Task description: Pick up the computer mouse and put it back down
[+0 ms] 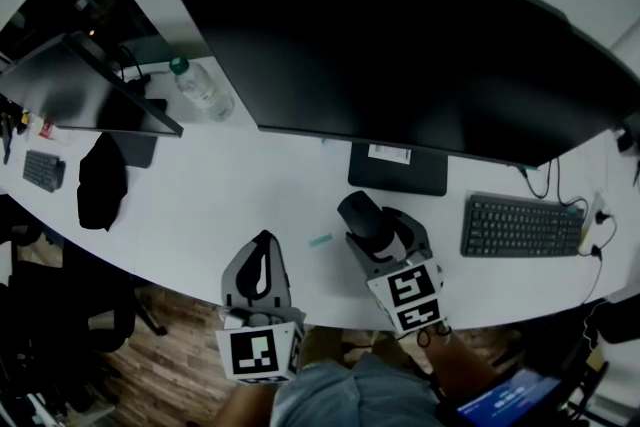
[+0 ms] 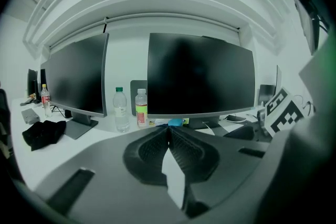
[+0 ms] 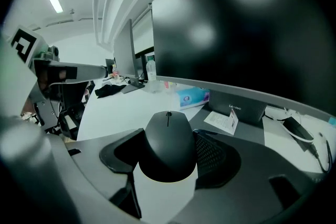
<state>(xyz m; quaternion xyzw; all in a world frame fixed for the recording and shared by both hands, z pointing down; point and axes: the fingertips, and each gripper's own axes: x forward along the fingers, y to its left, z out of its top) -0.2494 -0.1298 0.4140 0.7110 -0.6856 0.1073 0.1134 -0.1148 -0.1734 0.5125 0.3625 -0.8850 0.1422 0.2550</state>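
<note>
The black computer mouse (image 3: 168, 144) sits between the jaws of my right gripper (image 3: 167, 157), whose pads press its two sides; its scroll wheel points away from the camera. In the head view the mouse (image 1: 360, 213) is held over the white desk (image 1: 230, 205), in front of the monitor stand (image 1: 397, 170), with the right gripper (image 1: 372, 223) shut on it. My left gripper (image 1: 264, 245) hovers near the desk's front edge, to the left. Its jaws meet at the tips in the left gripper view (image 2: 169, 131), with nothing between them.
A wide curved monitor (image 1: 400, 55) spans the back of the desk. A keyboard (image 1: 520, 227) lies right of the stand. A water bottle (image 1: 200, 90), a second monitor (image 1: 90, 85) and a black cloth (image 1: 100, 180) are at the left. A small teal item (image 1: 320, 240) lies between the grippers.
</note>
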